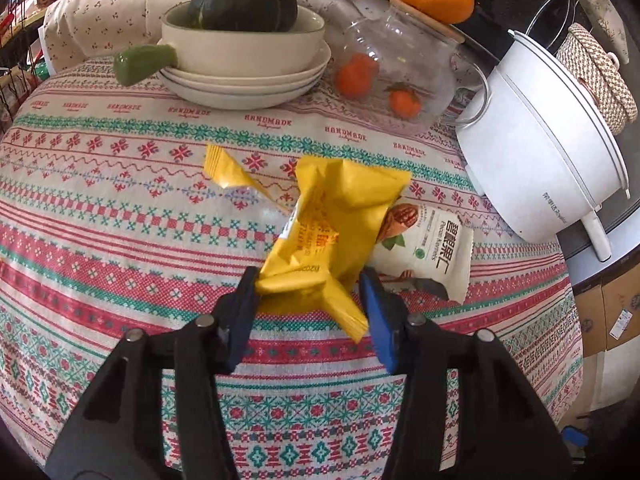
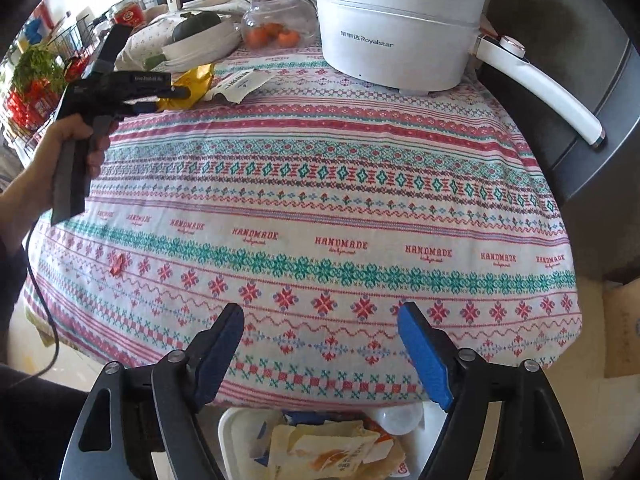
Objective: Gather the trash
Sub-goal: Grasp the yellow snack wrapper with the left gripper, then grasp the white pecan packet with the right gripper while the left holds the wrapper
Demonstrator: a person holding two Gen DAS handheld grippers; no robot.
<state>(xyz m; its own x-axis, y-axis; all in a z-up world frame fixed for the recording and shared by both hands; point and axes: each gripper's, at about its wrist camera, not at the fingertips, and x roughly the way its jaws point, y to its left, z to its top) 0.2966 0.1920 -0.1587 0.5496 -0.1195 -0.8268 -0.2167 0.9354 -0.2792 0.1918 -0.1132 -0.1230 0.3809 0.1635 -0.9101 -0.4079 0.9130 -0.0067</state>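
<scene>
Picking up the yellow wrapper
Left gripper pinches it on the bench; right gripper gapes empty above the bin. Next: carry it there.

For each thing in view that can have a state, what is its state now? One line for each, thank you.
Left tongs: closed on the yellow wrapper.
Yellow wrapper: crumpled, gripped at its near end.
Right tongs: open, nothing between them.
Pecan packet: flat on the tablecloth, partly under the yellow wrapper.
Trash bin: below the table edge, holding wrappers.
Glass jar: lidded, mandarins inside.
</scene>
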